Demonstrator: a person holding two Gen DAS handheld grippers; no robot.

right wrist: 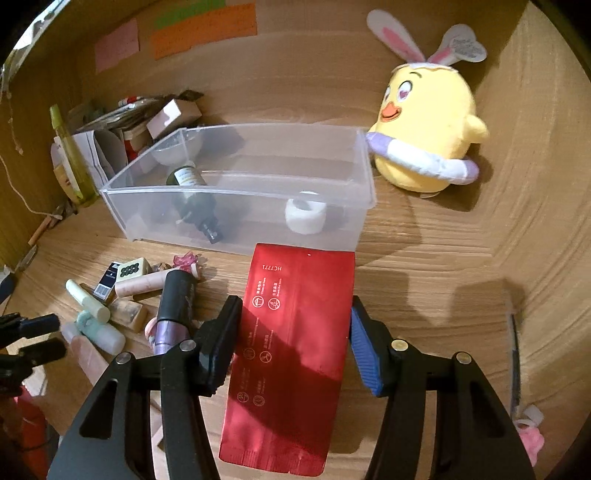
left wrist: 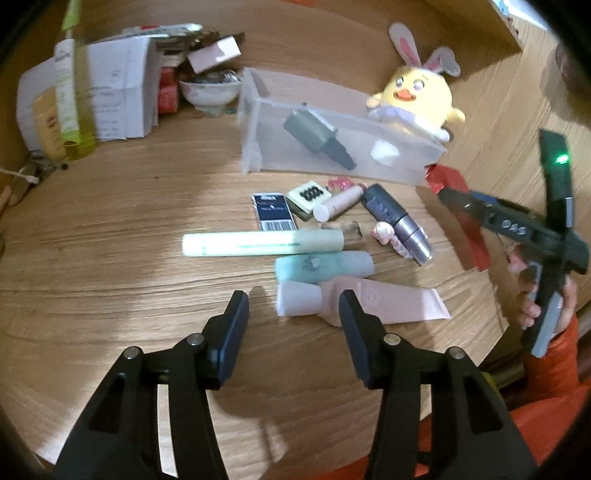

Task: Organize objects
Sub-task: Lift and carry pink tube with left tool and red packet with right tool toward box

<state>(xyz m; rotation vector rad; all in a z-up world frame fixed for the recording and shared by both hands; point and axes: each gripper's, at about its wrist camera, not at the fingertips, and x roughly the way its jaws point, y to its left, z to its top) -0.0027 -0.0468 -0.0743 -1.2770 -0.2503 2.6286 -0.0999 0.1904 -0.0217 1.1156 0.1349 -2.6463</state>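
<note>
My right gripper (right wrist: pixel 293 334) is shut on a red foil pouch (right wrist: pixel 291 354) and holds it in front of the clear plastic bin (right wrist: pixel 332 236); it also shows at the right of the left wrist view (left wrist: pixel 454 199). The bin holds a dark green bottle (right wrist: pixel 194 201) and a white roll (right wrist: pixel 306 216). My left gripper (left wrist: pixel 293 317) is open and empty, just short of a pink tube (left wrist: pixel 391 304). Beyond it lie a teal tube (left wrist: pixel 325 266), a long pale green tube (left wrist: pixel 258 243), a purple-grey tube (left wrist: pixel 399 221) and several small items.
A yellow plush chick with rabbit ears (right wrist: pixel 424 140) stands right of the bin. White boxes, a bowl (left wrist: pixel 208 92) and a green bottle (left wrist: pixel 68 96) are piled at the back left. Coloured notes hang on the wooden back wall (right wrist: pixel 203 26).
</note>
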